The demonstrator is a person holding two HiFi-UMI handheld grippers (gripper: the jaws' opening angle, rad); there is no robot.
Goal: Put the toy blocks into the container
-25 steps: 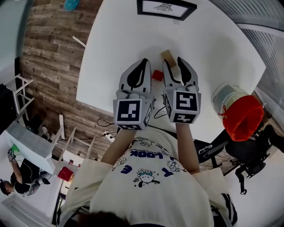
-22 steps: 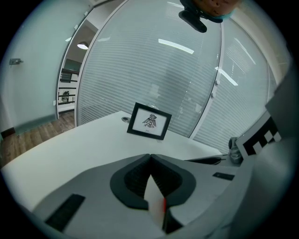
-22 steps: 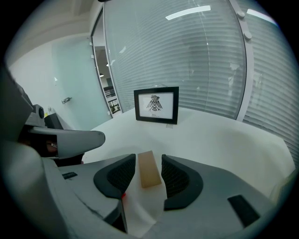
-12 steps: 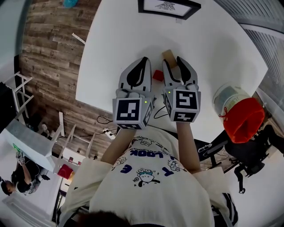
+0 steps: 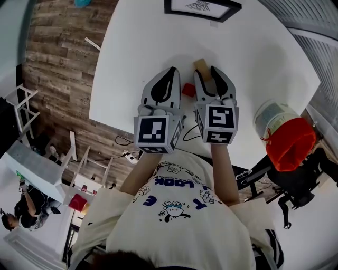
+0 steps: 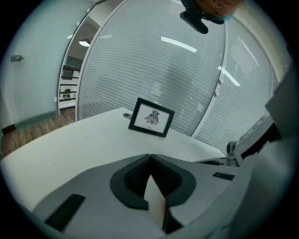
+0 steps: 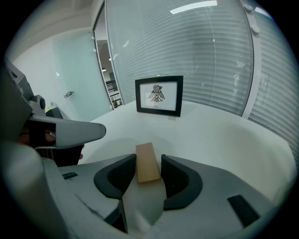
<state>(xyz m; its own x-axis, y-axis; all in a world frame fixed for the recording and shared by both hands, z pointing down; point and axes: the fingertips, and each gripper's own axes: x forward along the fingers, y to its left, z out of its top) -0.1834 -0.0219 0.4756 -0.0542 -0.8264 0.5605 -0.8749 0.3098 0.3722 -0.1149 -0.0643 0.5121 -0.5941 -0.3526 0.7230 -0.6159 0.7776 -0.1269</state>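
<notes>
Container (image 5: 289,142) red, open-topped; wooden block (image 5: 200,67) outside, on table (image 5: 253,52).

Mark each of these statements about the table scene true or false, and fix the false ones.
1. The left gripper has its jaws spread wide. False: they are together, with nothing between them.
2. A tan block lies between the jaws of the right gripper. True.
3. The red block is already inside the container. False: it lies on the table between the two grippers.
4. A framed picture stands at the table's far edge. True.
5. The container is on the person's left. False: it is on the right, beyond the table's edge.
</notes>
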